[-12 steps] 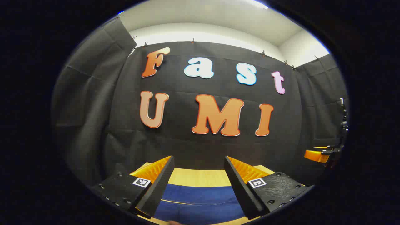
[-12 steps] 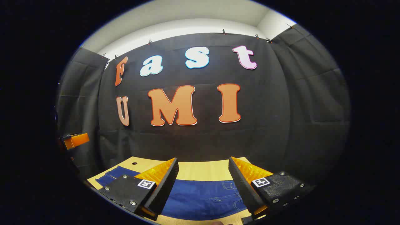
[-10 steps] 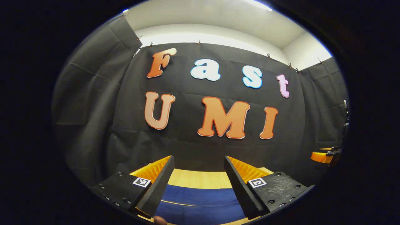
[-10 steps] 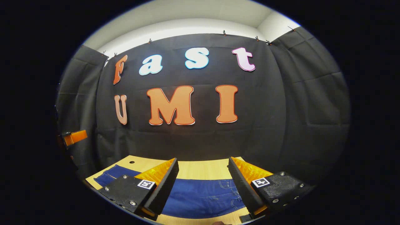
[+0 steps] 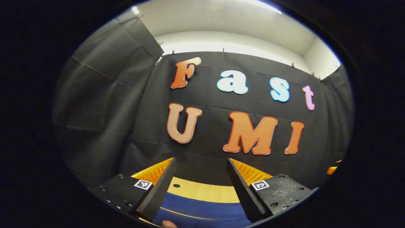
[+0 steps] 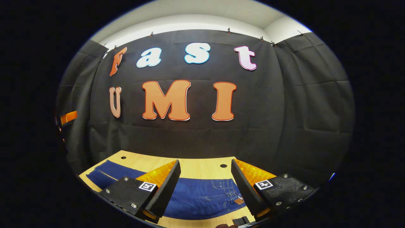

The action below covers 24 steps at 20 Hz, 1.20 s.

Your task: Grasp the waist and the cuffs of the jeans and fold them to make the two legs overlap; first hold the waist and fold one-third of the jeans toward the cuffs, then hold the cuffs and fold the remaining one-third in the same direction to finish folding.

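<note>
The blue jeans (image 6: 202,198) lay spread flat on the wooden counter (image 6: 196,164), and everything else was placed against them. In the right gripper view the right tongs (image 6: 205,186) hung above the jeans with both fingers set wide apart and nothing between them; the denim showed in the gap, with pocket stitching and a small tan patch (image 6: 239,200) near the right finger, so this was the waist end. From there the jeans ran away to the left, ending near the counter's left corner. Two small dark holes sat in the bare wood beyond the jeans, one toward that left corner (image 6: 123,157) and one behind the waist end (image 6: 223,165). Far to the left of the jeans, at the edge of that view, a bit of the other gripper could be seen. In the left gripper view the left tongs (image 5: 201,186) were likewise held wide open and empty above the jeans (image 5: 202,210), whose far edge lay just short of a strip of bare counter (image 5: 202,191) with a hole (image 5: 176,186) in it. A seam line crossed the denim below the fingers.
</note>
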Each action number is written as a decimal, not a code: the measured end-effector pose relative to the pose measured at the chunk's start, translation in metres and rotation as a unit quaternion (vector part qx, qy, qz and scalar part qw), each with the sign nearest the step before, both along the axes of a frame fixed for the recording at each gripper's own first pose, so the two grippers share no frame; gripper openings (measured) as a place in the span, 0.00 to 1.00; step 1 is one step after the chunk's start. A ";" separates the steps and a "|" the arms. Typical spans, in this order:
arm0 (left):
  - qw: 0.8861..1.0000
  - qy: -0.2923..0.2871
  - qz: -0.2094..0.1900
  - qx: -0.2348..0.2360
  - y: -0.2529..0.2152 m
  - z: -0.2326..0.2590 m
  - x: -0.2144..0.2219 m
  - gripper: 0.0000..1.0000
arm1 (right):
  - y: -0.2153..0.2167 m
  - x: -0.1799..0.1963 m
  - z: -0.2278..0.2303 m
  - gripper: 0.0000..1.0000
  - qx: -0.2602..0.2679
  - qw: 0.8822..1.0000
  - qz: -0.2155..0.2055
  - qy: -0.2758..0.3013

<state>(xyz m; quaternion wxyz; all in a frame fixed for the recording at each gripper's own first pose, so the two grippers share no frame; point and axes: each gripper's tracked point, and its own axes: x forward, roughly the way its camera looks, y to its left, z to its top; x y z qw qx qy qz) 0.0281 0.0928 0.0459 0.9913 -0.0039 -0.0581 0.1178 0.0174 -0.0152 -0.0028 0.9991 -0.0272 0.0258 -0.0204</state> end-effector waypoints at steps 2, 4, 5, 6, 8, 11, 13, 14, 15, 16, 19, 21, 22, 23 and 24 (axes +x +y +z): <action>1.000 0.001 0.009 0.009 -0.012 0.002 -0.004 0.96 | -0.007 0.019 0.004 0.97 0.001 1.000 0.024 -0.005; 1.000 0.002 0.022 0.010 -0.020 -0.003 -0.011 0.96 | -0.013 0.038 0.008 0.98 -0.001 0.999 0.047 -0.012; 1.000 0.005 0.026 0.002 -0.022 -0.008 -0.012 0.96 | -0.015 0.047 0.008 0.97 -0.003 0.998 0.057 -0.014; 1.000 0.004 0.023 -0.015 -0.028 -0.013 -0.012 0.96 | -0.017 0.054 0.006 0.97 -0.005 0.998 0.061 -0.014; 0.998 0.006 0.010 -0.055 -0.036 -0.025 -0.004 0.96 | -0.017 0.059 -0.001 0.97 -0.007 0.998 0.063 -0.002; 0.999 0.027 0.016 -0.028 -0.015 -0.034 0.016 0.98 | -0.016 0.066 -0.005 0.97 -0.006 0.999 0.040 -0.006; 0.999 0.038 0.016 0.021 0.007 -0.031 0.019 0.96 | -0.003 0.071 -0.013 1.00 0.009 1.000 0.030 0.003; 0.998 0.042 0.013 0.048 0.015 -0.032 0.020 0.96 | 0.008 0.073 -0.018 0.97 0.019 0.999 0.031 0.010; 0.995 0.058 0.019 0.076 0.029 -0.038 0.019 0.97 | 0.018 0.074 -0.023 0.97 0.027 0.999 0.035 0.019; 0.991 0.075 0.024 0.105 0.044 -0.047 0.014 0.96 | 0.027 0.075 -0.027 0.98 0.029 0.999 0.038 0.026; 0.976 0.127 0.036 0.175 0.081 -0.074 0.000 0.97 | 0.045 0.077 -0.040 0.98 0.019 0.998 0.048 0.041; 0.961 0.164 0.039 0.220 0.099 -0.102 -0.012 0.98 | 0.056 0.072 -0.050 0.98 0.018 0.997 0.053 0.055; 0.949 0.183 0.032 0.256 0.104 -0.115 -0.016 0.98 | 0.059 0.069 -0.054 0.98 0.018 0.996 0.057 0.059; 0.935 0.195 0.018 0.295 0.105 -0.128 -0.020 0.98 | 0.061 0.067 -0.059 0.98 0.016 0.996 0.059 0.065; 0.921 0.217 0.000 0.325 0.108 -0.145 -0.020 1.00 | 0.060 0.063 -0.064 0.98 0.012 0.996 0.059 0.072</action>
